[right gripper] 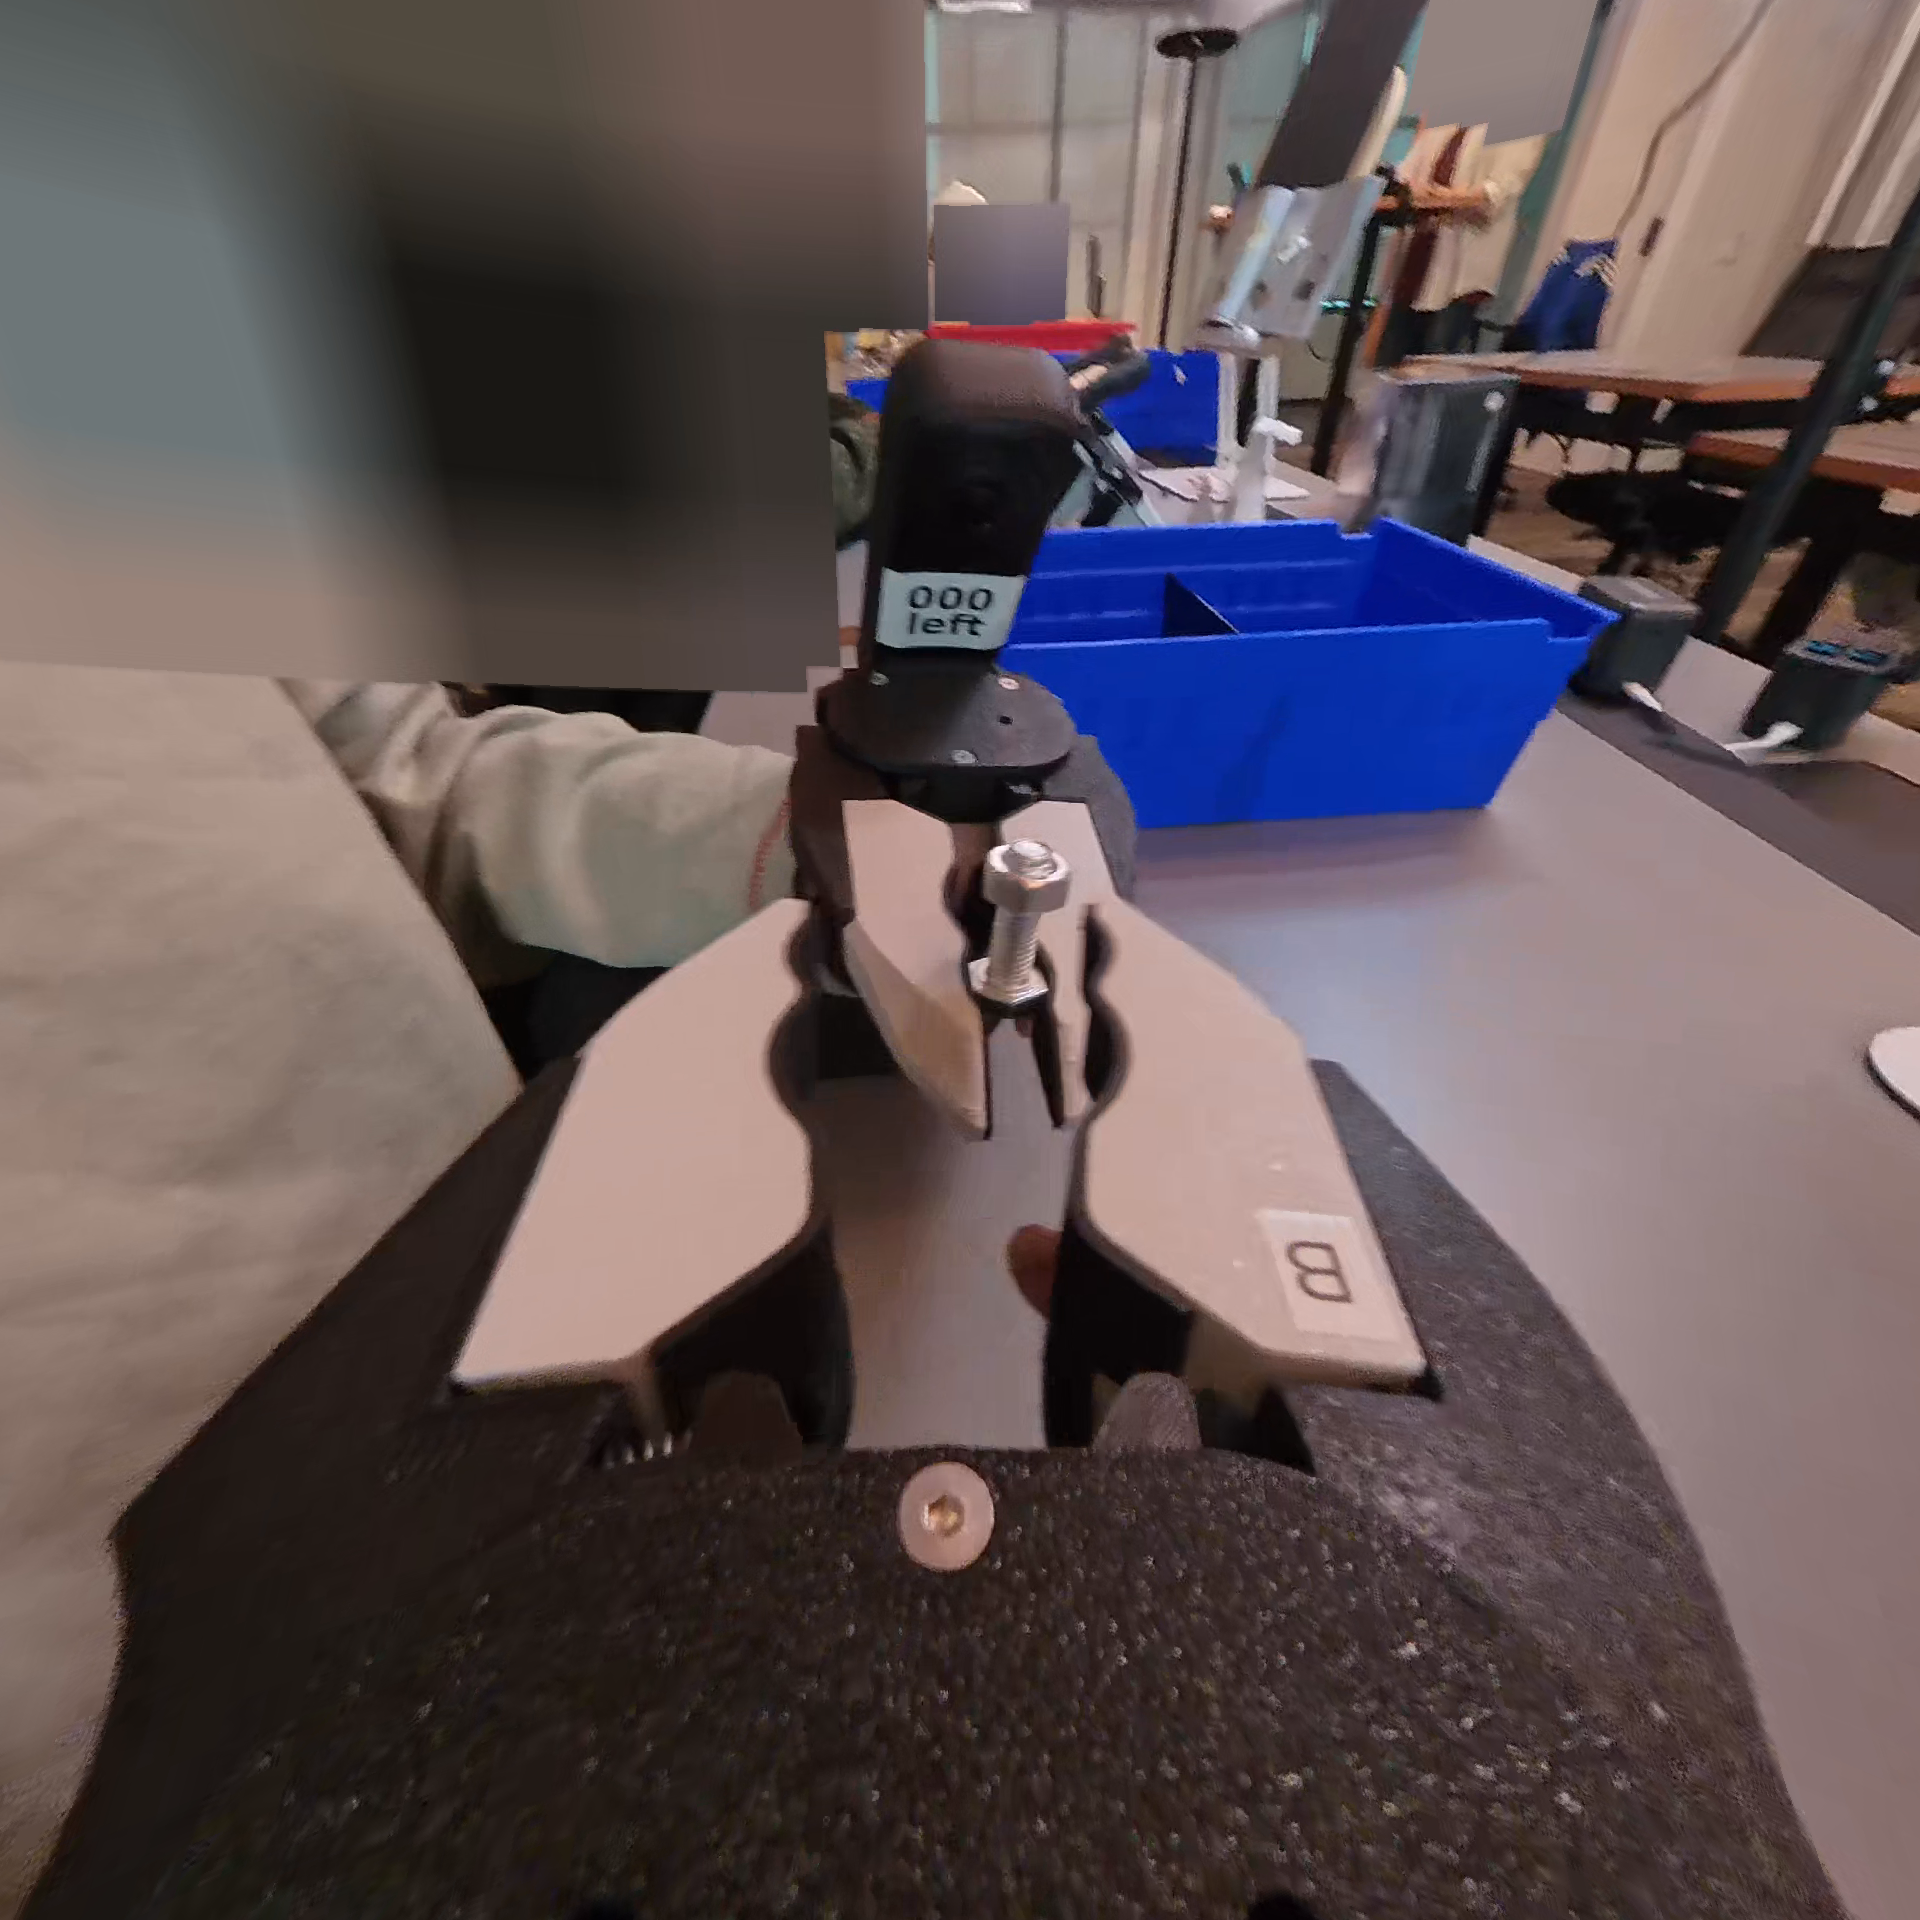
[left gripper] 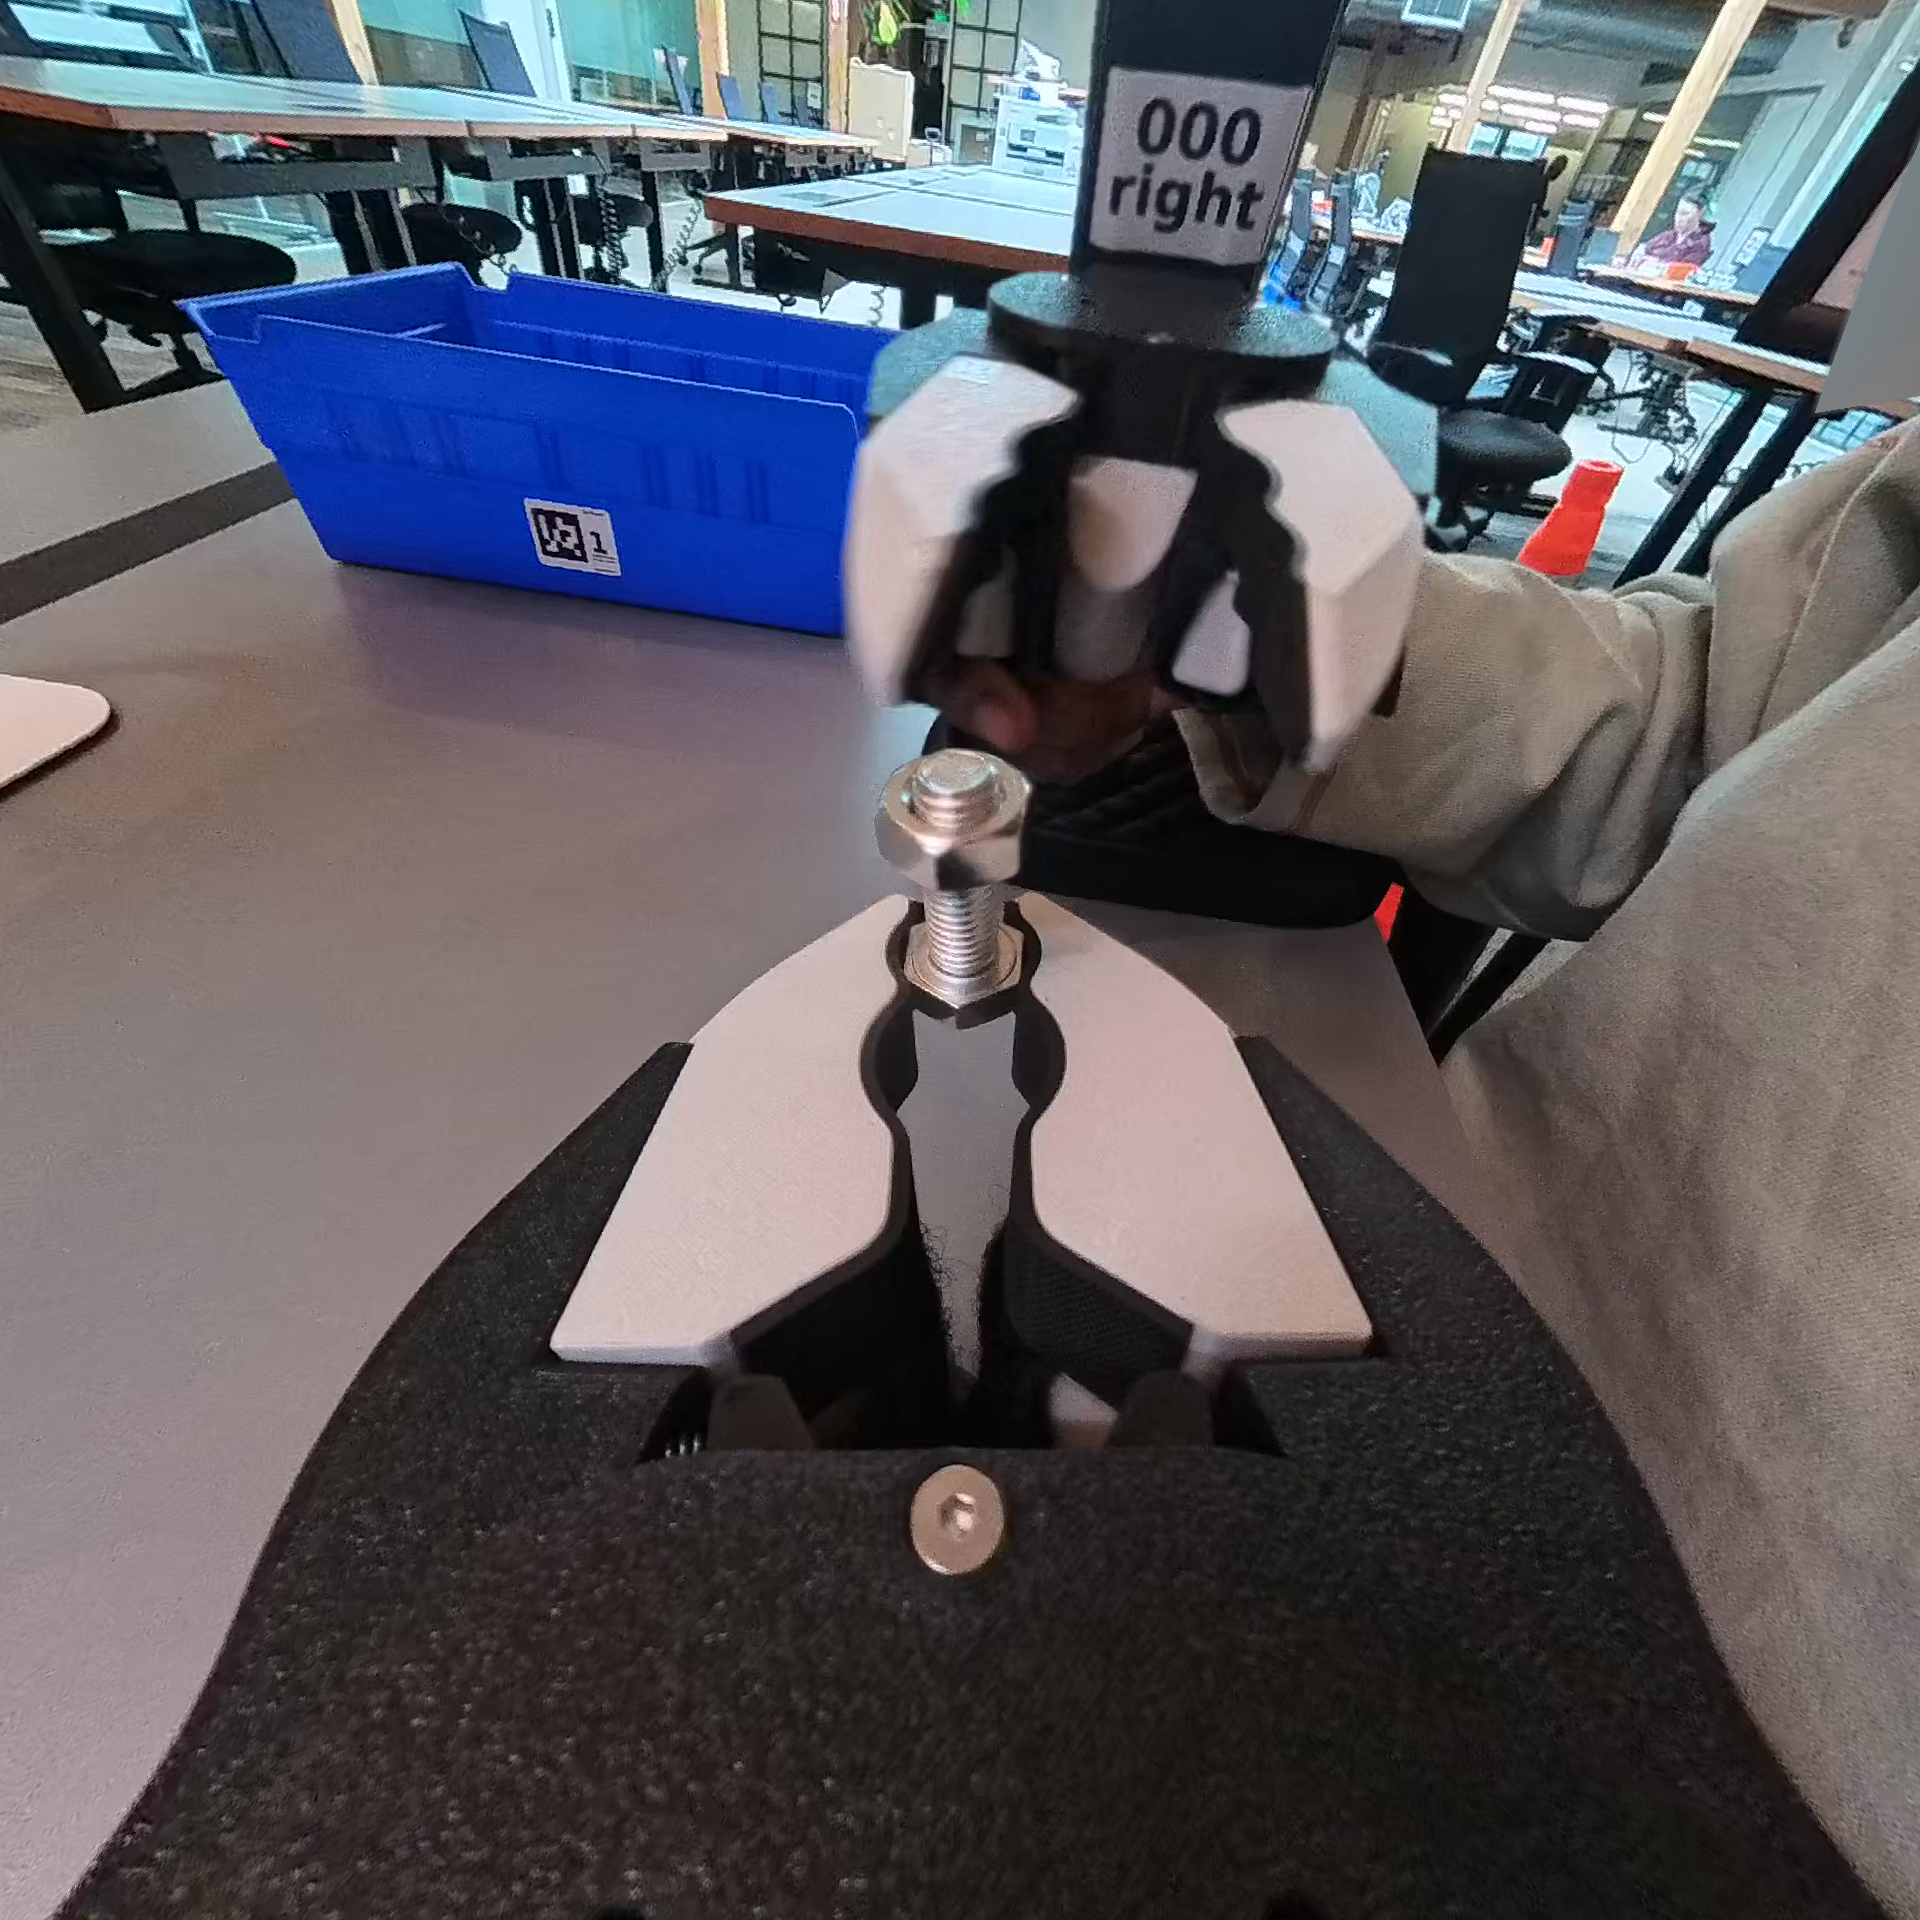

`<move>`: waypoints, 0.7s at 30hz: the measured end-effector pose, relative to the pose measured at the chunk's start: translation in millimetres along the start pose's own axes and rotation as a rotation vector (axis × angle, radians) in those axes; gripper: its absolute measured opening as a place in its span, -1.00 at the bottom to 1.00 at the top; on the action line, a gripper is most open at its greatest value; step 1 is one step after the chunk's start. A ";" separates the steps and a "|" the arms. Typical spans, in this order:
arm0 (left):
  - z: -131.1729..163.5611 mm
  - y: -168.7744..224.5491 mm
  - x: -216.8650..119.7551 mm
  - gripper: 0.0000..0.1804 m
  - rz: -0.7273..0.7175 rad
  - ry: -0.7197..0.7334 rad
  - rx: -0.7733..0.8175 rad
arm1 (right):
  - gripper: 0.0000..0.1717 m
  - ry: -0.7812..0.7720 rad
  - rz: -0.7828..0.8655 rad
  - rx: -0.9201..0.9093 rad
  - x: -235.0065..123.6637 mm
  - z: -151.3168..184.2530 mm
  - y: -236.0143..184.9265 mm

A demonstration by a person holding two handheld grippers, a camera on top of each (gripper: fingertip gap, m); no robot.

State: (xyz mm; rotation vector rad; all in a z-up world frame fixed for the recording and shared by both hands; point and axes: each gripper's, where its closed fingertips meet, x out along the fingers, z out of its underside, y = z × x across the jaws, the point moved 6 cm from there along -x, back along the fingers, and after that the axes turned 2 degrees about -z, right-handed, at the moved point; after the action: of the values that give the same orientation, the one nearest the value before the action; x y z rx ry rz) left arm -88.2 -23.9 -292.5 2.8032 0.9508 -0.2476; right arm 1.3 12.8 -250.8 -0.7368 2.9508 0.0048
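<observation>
Left gripper clamps upright bolt.

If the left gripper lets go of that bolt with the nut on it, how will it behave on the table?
The bolt looks like solid steel: probably rigid and heavy for its size. With the nut high on its thread it seems top-heavy, so likely to tip, then roll in an arc on the smooth table.
</observation>
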 end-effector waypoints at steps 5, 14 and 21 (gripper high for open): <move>0.8 1.4 1.2 -0.85 0.008 -0.012 0.010 | -0.06 -0.025 -0.014 -0.018 26.1 3.4 0.7; -0.1 -0.3 -0.5 -0.85 0.012 0.006 -0.010 | -0.63 -0.027 -0.047 -0.012 8.4 0.0 -3.4; -0.1 0.6 -0.3 -0.85 0.024 0.004 -0.008 | -0.46 -0.003 -0.018 -0.033 5.4 -0.2 -0.4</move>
State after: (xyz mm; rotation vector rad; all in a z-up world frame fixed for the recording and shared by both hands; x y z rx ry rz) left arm -88.1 -24.5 -292.4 2.8069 0.9163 -0.2345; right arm -3.3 9.9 -251.1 -0.7669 2.9483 0.0524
